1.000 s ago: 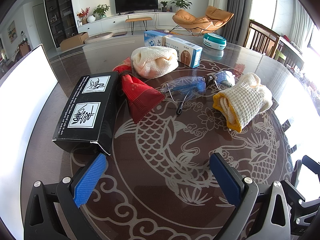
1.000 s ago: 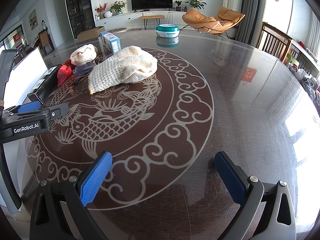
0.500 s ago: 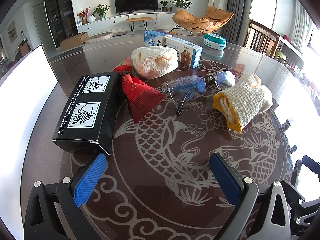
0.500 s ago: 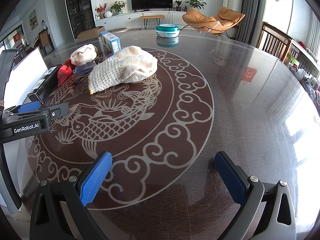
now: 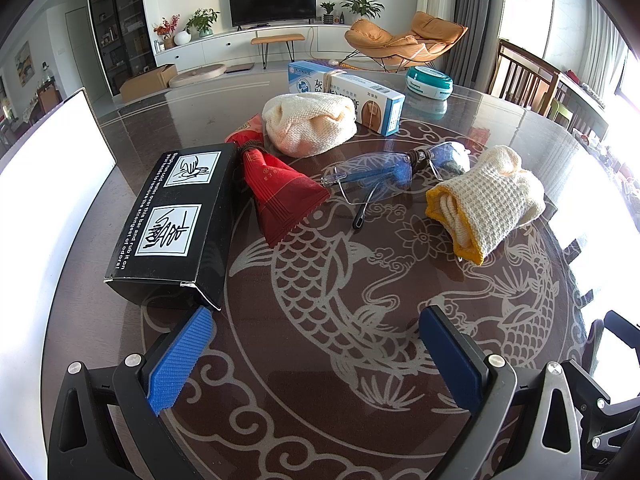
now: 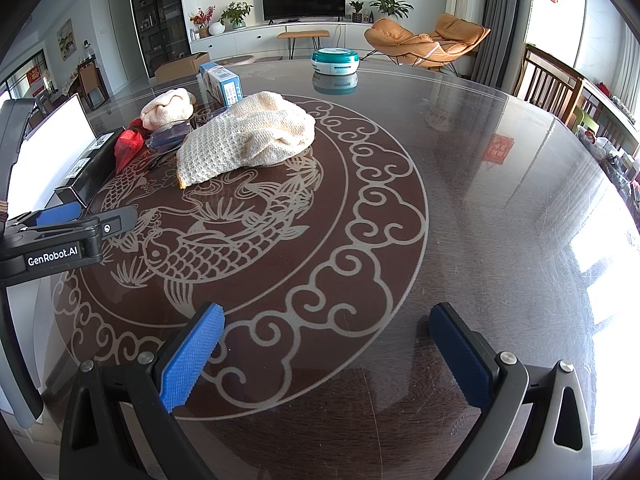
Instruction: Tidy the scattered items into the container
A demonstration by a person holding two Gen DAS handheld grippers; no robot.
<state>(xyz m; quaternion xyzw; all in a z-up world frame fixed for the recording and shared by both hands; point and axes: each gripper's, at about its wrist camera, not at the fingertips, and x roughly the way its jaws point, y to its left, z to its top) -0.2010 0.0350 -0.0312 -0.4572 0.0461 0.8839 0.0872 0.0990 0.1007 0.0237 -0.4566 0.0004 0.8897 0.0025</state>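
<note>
Both tongs, left (image 5: 316, 354) and right (image 6: 326, 354), spread wide, empty, above table (image 6: 480, 200).

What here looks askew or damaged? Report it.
The black box lies on its side with its near end flap popped open and its white edge scuffed. The glasses lie unfolded between the red pouch and the rolled cloth. Nothing is spilled.
</note>
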